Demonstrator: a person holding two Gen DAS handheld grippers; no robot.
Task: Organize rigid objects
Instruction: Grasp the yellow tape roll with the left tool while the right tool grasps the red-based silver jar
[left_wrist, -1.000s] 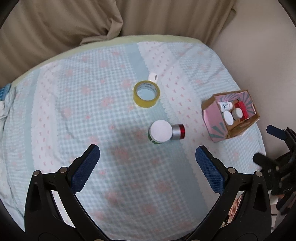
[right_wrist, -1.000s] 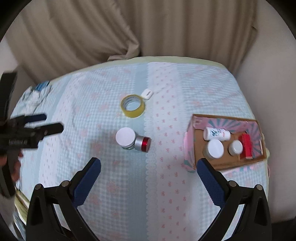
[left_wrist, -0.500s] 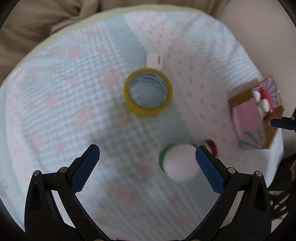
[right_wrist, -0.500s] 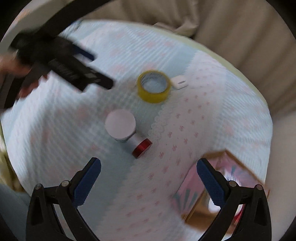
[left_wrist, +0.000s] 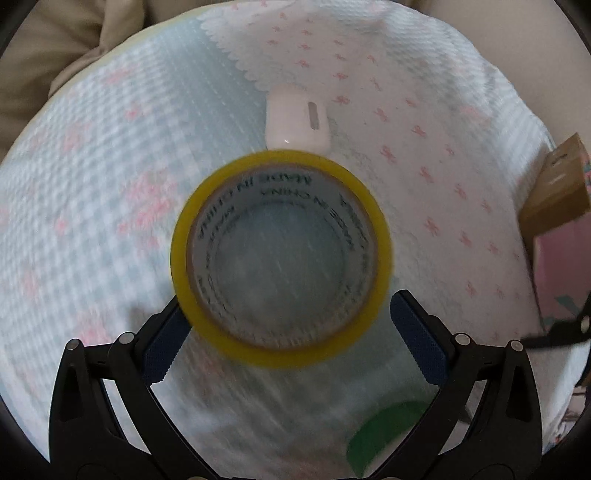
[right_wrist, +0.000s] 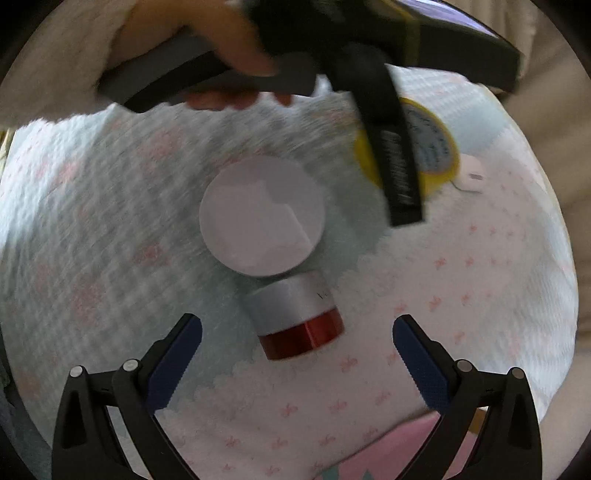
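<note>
Left gripper (left_wrist: 288, 339) and right gripper (right_wrist: 297, 354) both gape wide

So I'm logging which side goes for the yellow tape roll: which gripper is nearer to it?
Left. The left gripper is open right at the tape roll, a finger on either side of its near edge. The right gripper is open over the silver-and-red jar, well short of the roll.

Home: patterned bedspread (left_wrist: 110, 155), beige curtains (left_wrist: 55, 55).

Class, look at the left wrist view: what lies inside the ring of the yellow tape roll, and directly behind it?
Inside the yellow tape roll only the checked cloth shows through. Behind it lies a small white case, its near edge covered by the roll.
</note>
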